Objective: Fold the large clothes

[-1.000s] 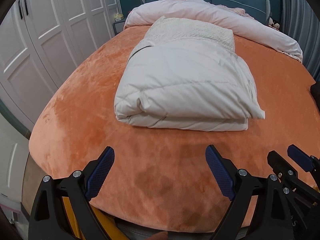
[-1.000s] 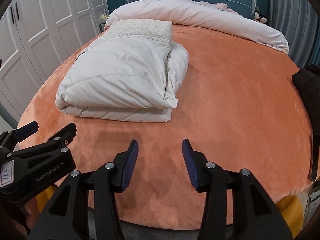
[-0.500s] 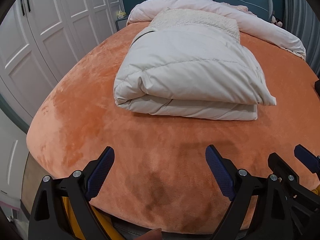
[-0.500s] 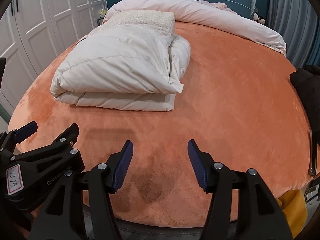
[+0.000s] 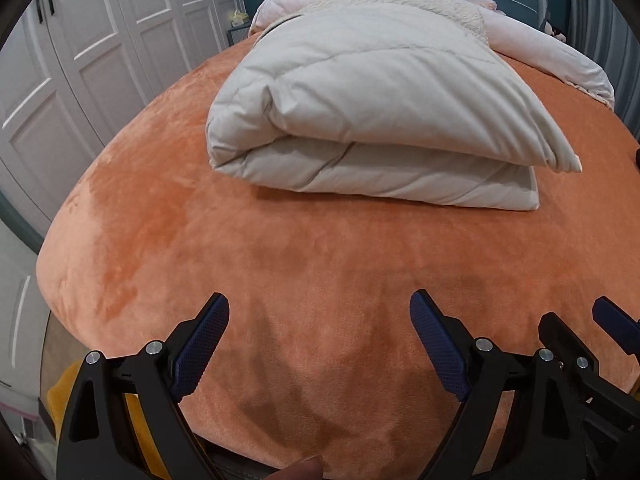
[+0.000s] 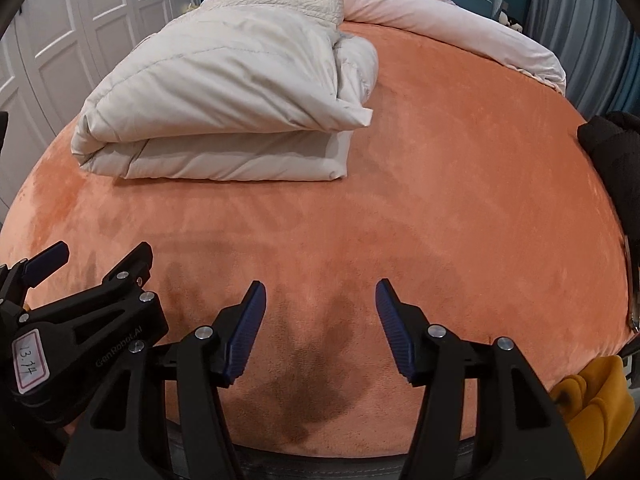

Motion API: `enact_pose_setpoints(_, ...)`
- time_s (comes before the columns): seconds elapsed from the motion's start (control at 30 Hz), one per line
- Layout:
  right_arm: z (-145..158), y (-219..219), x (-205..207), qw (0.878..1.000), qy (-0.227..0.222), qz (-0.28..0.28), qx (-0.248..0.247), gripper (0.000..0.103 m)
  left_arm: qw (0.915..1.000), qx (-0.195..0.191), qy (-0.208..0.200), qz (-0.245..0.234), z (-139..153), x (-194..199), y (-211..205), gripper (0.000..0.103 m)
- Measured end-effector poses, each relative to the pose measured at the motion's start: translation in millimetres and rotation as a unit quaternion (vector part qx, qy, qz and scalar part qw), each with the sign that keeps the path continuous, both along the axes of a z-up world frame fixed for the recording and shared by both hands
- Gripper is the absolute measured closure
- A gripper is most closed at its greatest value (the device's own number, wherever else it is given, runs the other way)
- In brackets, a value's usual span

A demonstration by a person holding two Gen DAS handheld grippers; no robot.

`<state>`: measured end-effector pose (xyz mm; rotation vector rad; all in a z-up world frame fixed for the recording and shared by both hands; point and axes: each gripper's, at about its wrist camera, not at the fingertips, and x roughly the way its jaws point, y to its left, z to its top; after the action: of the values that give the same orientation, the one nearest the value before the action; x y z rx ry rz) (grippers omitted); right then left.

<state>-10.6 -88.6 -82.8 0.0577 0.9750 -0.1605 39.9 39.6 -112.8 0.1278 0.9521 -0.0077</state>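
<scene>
A folded off-white padded garment [image 5: 372, 108] lies in a thick stack on the orange bed cover [image 5: 200, 248], with a fleecy cream part at its far end. In the right wrist view the same garment [image 6: 224, 92] sits left of centre on the cover [image 6: 460, 200]. My left gripper [image 5: 320, 344] hovers open over the bare cover near the bed's front edge, well short of the garment. My right gripper [image 6: 320, 328] is open beside it, nothing between its blue pads. The left gripper [image 6: 46, 258] also shows at the right wrist view's lower left.
A pale pink duvet [image 6: 440, 12] is bunched along the headboard. White wardrobe doors [image 5: 92, 52] stand to the left. A black garment [image 6: 612, 152] lies at the bed's right edge, and a yellow cloth [image 6: 592, 408] hangs below the front right corner.
Both grippers have sunk toward the bed, so the folded garment looms larger and higher in both views. The right gripper's jaws have spread wider. The garment itself has not moved.
</scene>
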Motion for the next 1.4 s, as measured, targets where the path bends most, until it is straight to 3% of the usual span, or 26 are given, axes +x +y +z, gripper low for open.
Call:
enact_pose_setpoints(0.67, 15, -1, -1, 0.999, -0.030, -0.008, 0.011, 0.048, 0.9993, -0.001, -0.038, 0.004, 21, 1, 0, 0.018)
enact_pose_setpoints(1.4, 20, -4, -2, 0.999, -0.039, -0.014, 0.017, 0.048, 0.9989, 0.004, -0.046, 0.000, 29, 2, -5, 0.020)
